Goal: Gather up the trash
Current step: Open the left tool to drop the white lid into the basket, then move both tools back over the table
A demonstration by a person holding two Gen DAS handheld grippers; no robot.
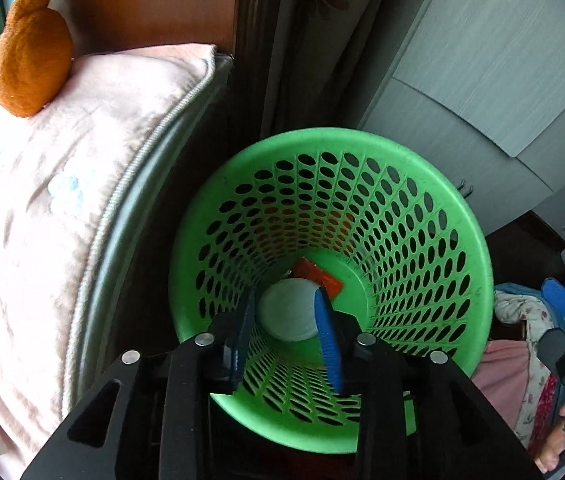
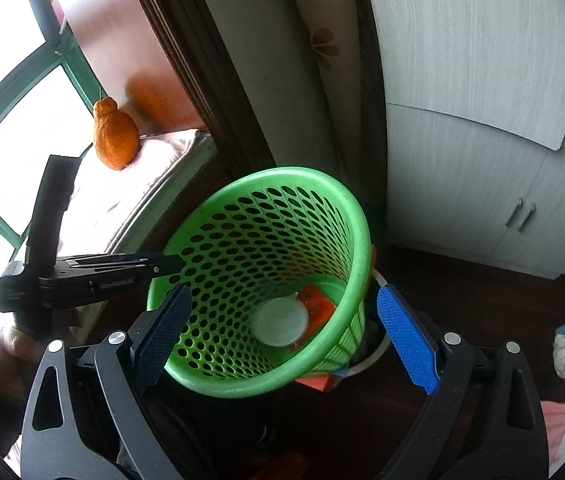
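Observation:
A green perforated waste basket (image 1: 458, 216) stands tilted beside the bed; it also shows in the right wrist view (image 2: 356, 224). Inside lie a white round lid (image 1: 288, 314) (image 2: 280, 322) and a red-orange wrapper (image 1: 320, 276) (image 2: 318, 306). My left gripper (image 1: 284, 330) reaches over the basket's near rim, jaws a little apart with nothing between them; it shows from the side in the right wrist view (image 2: 162, 262). My right gripper (image 2: 282, 336) is wide open, its blue pads (image 2: 406, 344) straddling the basket without gripping it.
An orange plush toy (image 1: 30, 56) (image 2: 116, 140) sits on a pink blanket (image 1: 42, 208) on the bed at left. A grey wardrobe (image 2: 482, 120) stands at right. Flowered cloth (image 1: 530, 320) lies at right. A white bucket rim (image 2: 374, 354) with coloured scraps shows behind the basket.

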